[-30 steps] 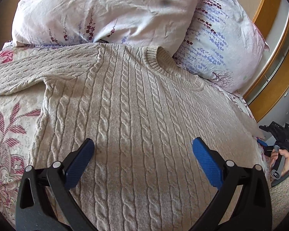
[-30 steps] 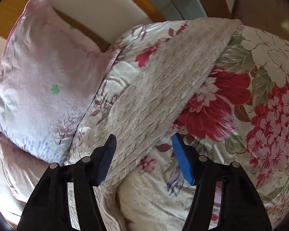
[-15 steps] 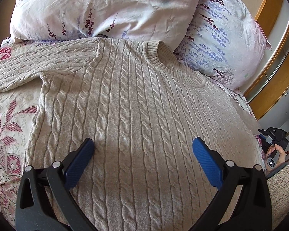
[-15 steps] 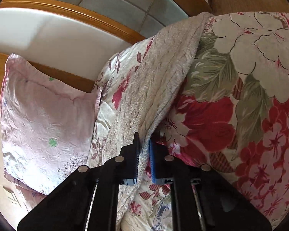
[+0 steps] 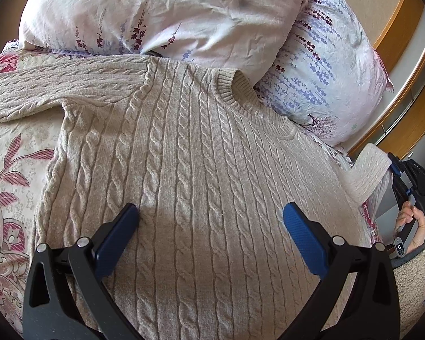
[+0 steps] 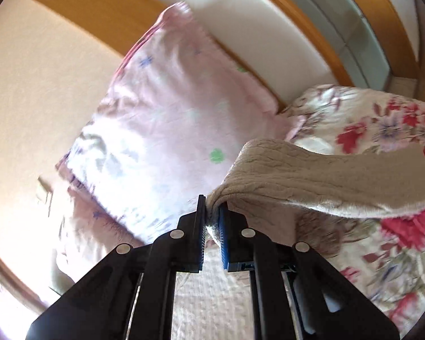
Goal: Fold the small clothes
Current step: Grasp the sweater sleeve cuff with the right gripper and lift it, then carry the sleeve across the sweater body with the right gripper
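Observation:
A beige cable-knit sweater (image 5: 189, 170) lies flat on the flowered bedspread, neck towards the pillows. My left gripper (image 5: 211, 226) hovers open over its chest, blue pads wide apart, nothing between them. One sleeve (image 5: 36, 90) stretches out to the left. The other sleeve (image 6: 311, 175) is lifted off the bed, and my right gripper (image 6: 212, 215) is shut on its end. In the left wrist view that raised sleeve cuff (image 5: 368, 172) shows at the right edge, pinched by the right gripper (image 5: 395, 168), which a hand (image 5: 413, 226) holds.
Two pale floral pillows (image 5: 167, 14) lean against the wooden headboard (image 6: 311, 22) just beyond the sweater's collar. The red-flowered bedspread (image 6: 382, 243) covers the bed on both sides. A wooden panel and wall (image 5: 405, 93) run along the right.
My right gripper closed on the sleeve hanging over the bed's edge and lifted it up and inward. The left gripper stayed open over the sweater's chest.

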